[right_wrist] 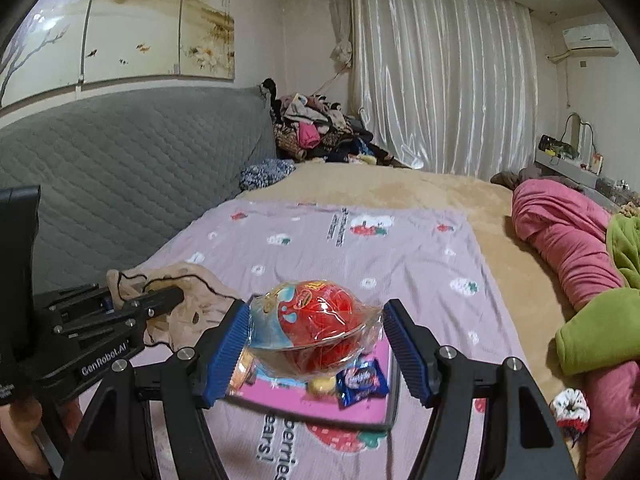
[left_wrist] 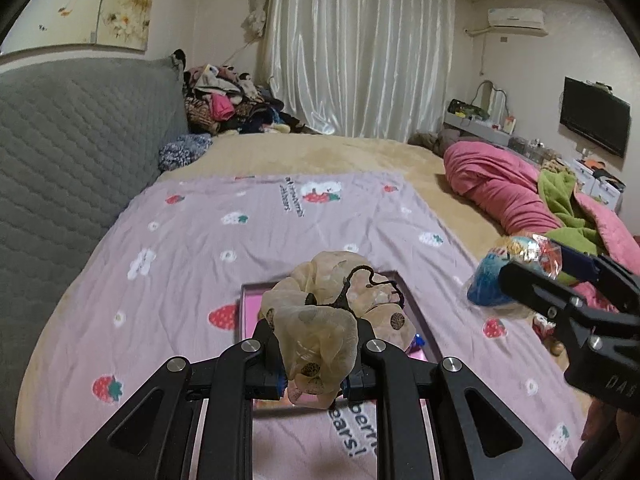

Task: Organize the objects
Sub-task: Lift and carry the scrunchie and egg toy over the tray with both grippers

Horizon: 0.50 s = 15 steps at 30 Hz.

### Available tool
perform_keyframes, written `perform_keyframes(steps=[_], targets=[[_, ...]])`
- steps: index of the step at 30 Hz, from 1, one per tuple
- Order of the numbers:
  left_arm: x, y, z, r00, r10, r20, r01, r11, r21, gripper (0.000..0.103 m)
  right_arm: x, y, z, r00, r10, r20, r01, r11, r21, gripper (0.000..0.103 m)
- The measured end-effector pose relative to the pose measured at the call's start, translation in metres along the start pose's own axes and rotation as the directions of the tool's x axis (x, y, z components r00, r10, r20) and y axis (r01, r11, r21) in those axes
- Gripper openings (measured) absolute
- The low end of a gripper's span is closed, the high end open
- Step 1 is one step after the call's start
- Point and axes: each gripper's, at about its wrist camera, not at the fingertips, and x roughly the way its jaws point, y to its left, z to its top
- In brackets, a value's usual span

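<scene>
My left gripper (left_wrist: pixel 316 337) is shut on a beige sheer scrunchie (left_wrist: pixel 320 312) with black trim, held above the bed. In the right wrist view that scrunchie (right_wrist: pixel 192 280) and the left gripper (right_wrist: pixel 162 300) hang at the left. Between its blue pads (right_wrist: pixel 228 344), my right gripper (right_wrist: pixel 316 314) is shut on a red and blue toy egg (right_wrist: pixel 320 320) in clear wrap. In the left wrist view the egg (left_wrist: pixel 516 258) and the right gripper (left_wrist: pixel 536 264) are at the right. A pink tray (right_wrist: pixel 394 392) lies below on the lilac strawberry sheet (right_wrist: pixel 400 264), with a blue candy packet (right_wrist: pixel 362 380) and a yellow sweet (right_wrist: pixel 322 385) in it.
A grey quilted headboard (left_wrist: pixel 72 160) runs along the left. A rolled pink quilt (left_wrist: pixel 492 184) and a green blanket (right_wrist: pixel 596 336) lie on the right of the bed, with a white and red scrunchie (right_wrist: pixel 570 404) beside them. Clothes are piled (left_wrist: pixel 228 100) at the far corner.
</scene>
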Motion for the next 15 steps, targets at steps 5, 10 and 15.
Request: perform_keyframes(steps=[5, 10, 15], targets=[[0.014, -0.006, 0.011, 1.000, 0.002, 0.014, -0.002, 1.000, 0.010, 0.018, 0.007, -0.011, 0.015, 1.000, -0.012, 0.025, 0.012, 1.000, -0.005, 0.069], [0.032, -0.010, 0.015, 1.000, 0.002, 0.020, -0.003, 1.000, 0.014, 0.018, 0.021, -0.017, 0.018, 0.999, -0.011, 0.031, 0.011, 1.000, -0.006, 0.069], [0.058, -0.006, 0.015, 1.000, -0.005, 0.017, 0.005, 1.000, 0.000, 0.018, 0.039, -0.022, 0.012, 1.000, -0.004, 0.029, 0.004, 1.000, -0.005, 0.069]])
